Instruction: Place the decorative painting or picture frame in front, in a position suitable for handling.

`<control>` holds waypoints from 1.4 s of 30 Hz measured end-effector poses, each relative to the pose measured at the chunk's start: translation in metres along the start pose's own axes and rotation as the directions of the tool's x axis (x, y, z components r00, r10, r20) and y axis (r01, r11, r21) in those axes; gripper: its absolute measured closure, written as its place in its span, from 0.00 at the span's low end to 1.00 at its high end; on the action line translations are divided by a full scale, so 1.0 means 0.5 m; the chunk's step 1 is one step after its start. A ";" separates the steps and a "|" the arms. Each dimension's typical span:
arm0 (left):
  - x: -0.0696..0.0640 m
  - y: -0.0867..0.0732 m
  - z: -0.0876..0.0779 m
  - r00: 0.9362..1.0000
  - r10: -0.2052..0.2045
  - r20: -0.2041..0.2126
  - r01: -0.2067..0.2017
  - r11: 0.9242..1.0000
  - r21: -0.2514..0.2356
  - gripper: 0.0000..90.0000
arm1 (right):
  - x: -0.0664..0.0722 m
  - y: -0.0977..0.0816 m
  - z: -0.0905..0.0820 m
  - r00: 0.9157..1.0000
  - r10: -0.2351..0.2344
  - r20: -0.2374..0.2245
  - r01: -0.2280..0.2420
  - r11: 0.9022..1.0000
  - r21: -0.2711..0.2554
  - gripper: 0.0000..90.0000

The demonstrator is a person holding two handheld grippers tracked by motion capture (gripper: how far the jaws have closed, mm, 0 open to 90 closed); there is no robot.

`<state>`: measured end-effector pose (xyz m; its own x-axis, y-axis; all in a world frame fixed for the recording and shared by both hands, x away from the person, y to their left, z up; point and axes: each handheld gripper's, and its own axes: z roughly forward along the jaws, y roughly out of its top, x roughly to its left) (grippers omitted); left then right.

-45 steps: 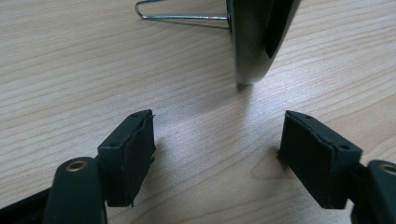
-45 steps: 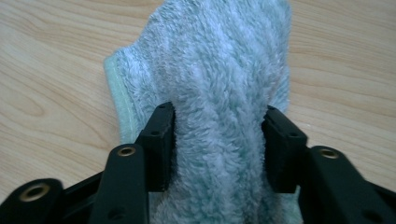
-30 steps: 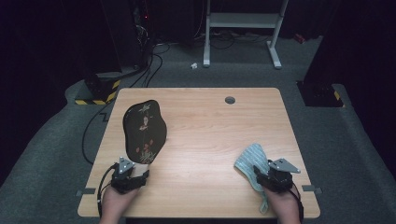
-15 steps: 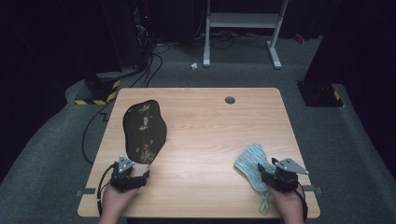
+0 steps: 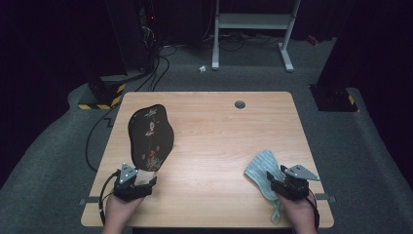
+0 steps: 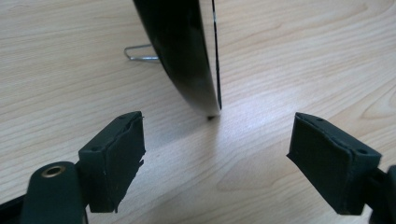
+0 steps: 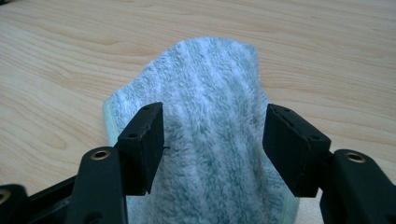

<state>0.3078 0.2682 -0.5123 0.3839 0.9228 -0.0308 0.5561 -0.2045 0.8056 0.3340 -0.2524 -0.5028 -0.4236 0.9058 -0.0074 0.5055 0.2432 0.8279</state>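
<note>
A black lacquered plate (image 5: 150,136) with a flower pattern stands tilted on a wire stand (image 6: 139,52) at the table's left. My left gripper (image 5: 145,181) sits just in front of its lower edge, open and holding nothing. In the left gripper view the plate's rim (image 6: 191,60) rises between and beyond the jaws of the left gripper (image 6: 218,156). A grey-green striped towel cloth (image 5: 262,170) lies at the table's near right. My right gripper (image 5: 272,181) is open, and its jaws straddle the cloth (image 7: 210,93). The right gripper (image 7: 212,142) has both pads apart from the bunched fabric.
The wooden table (image 5: 219,136) has a round cable hole (image 5: 239,104) near its far edge. Beyond the table are a dark floor, cables and a white frame's legs (image 5: 253,29).
My right gripper has shifted slightly right and nearer, still over the cloth's near end. The left gripper and the plate have not moved.
</note>
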 end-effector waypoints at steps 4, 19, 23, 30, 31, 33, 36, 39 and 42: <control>-0.007 0.001 -0.007 1.000 0.024 -0.012 -0.024 1.000 -0.006 0.20 | 0.001 0.002 -0.008 1.000 -0.005 -0.012 0.005 1.000 -0.018 0.46; 0.007 0.013 -0.023 1.000 0.011 -0.012 -0.012 1.000 -0.023 0.22 | 0.013 0.002 -0.001 0.999 -0.035 -0.040 0.034 0.999 -0.018 0.48; 0.010 0.017 -0.028 1.000 -0.006 -0.004 0.006 0.999 -0.036 0.22 | 0.014 0.002 0.000 0.998 -0.041 -0.043 0.040 0.999 -0.017 0.47; 0.012 0.031 -0.040 1.000 -0.023 0.009 0.023 0.998 -0.059 0.22 | 0.017 0.005 -0.003 0.998 -0.027 -0.060 0.026 1.000 -0.017 0.44; 0.012 0.031 -0.040 1.000 -0.023 0.009 0.023 0.998 -0.059 0.21 | 0.017 0.005 -0.003 0.998 -0.027 -0.060 0.026 1.000 -0.017 0.44; 0.010 0.033 -0.050 1.000 -0.001 -0.019 0.000 0.998 -0.063 0.21 | 0.025 0.006 -0.004 0.997 -0.047 -0.057 0.045 0.999 -0.029 0.43; 0.017 0.035 -0.051 0.999 -0.033 -0.009 0.033 0.997 -0.075 0.21 | 0.025 0.007 0.002 0.997 -0.045 -0.058 0.044 0.999 -0.027 0.42; 0.020 0.041 -0.057 0.999 -0.032 -0.017 0.030 0.995 -0.092 0.21 | 0.022 0.008 0.007 0.997 -0.019 -0.070 0.017 1.000 -0.026 0.42; 0.029 0.055 -0.057 0.999 -0.051 -0.002 0.051 0.992 -0.112 0.21 | 0.019 0.008 0.009 0.998 -0.012 -0.064 0.011 1.000 -0.021 0.43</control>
<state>0.3075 0.2852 -0.4738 0.3536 0.9327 -0.0707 0.4887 -0.1198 0.8642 0.3353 -0.2414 -0.5022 -0.4766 0.8789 0.0185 0.4853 0.2455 0.8392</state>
